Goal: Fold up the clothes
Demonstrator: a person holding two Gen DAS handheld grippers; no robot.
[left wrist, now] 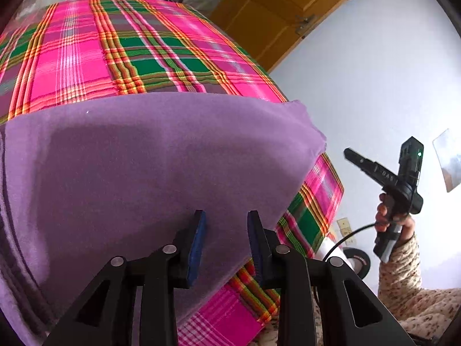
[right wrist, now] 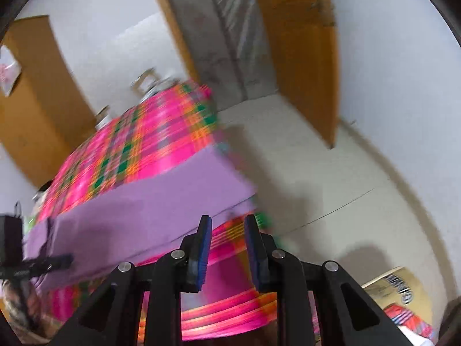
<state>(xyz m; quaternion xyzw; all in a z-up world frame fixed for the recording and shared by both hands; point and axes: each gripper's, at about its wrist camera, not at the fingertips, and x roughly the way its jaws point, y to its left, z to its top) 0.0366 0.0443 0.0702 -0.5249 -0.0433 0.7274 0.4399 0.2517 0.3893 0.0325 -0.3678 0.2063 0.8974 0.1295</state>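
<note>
— Both grippers, left (left wrist: 226, 248) and right (right wrist: 226, 252), stand parted, grasping nothing.
— And the purple cloth (left wrist: 161, 167)?
— Flat on the plaid-covered table (left wrist: 115, 49), near edge overhanging. One fold looks done; more probably remain.

Bed (left wrist: 86, 57) as landmark. Cloth (left wrist: 144, 158) lies flat on its near part, reaching the right edge. Left gripper (left wrist: 226, 248) above cloth's near edge. Right gripper (left wrist: 353, 155) right of bed, off it. Door (left wrist: 273, 14) behind bed.
</note>
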